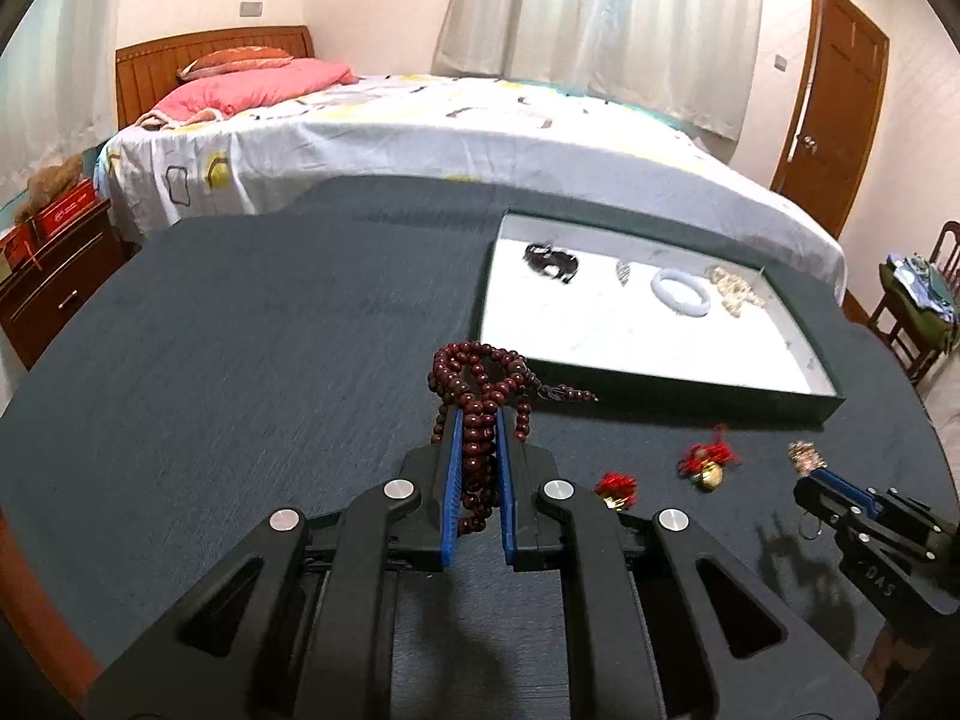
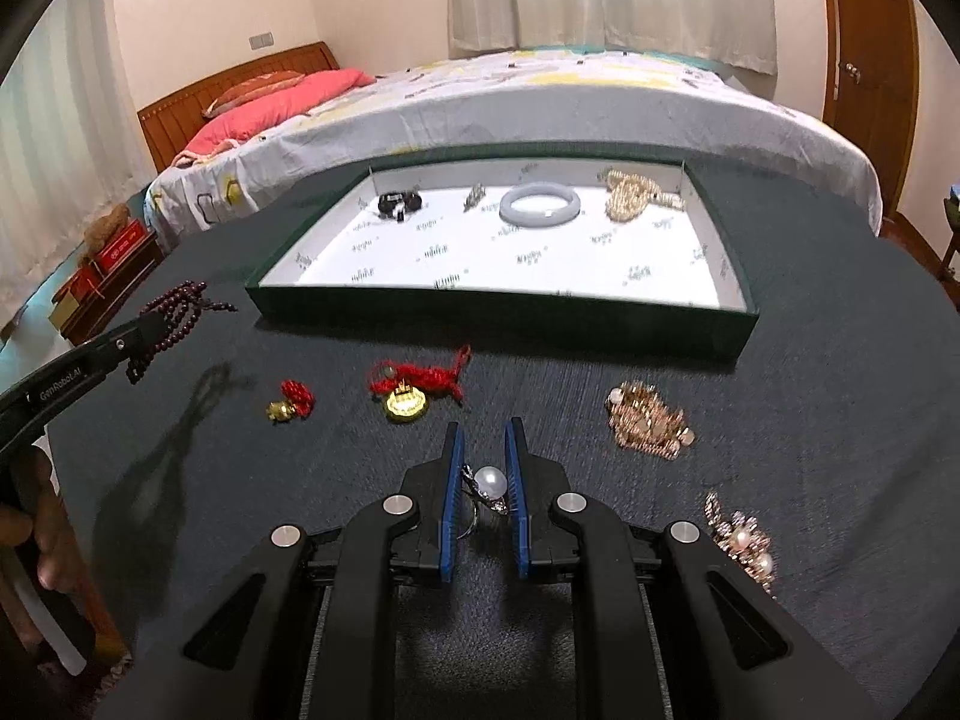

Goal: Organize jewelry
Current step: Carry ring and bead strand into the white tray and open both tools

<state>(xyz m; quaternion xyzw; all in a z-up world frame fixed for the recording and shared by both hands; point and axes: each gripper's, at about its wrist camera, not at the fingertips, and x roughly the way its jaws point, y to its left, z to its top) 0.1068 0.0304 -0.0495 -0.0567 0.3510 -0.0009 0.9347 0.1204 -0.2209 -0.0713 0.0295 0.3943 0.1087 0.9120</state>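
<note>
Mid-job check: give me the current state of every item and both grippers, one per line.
Left gripper: shut on red beads, lifted off table.
Right gripper: shut on pearl ring.
Tray: open, holds four pieces along far wall.
Bangle: flat in tray.
Gold coin charm: loose on table.
Small red charm: loose on table.
Gold brooch: loose on table.
Pearl brooch: loose on table.

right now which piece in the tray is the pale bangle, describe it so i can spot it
Find the green-walled tray with the white floor on the dark table. Along its far side sit four pieces; the pale bangle is third from the left, the only smooth, solid ring.
</note>
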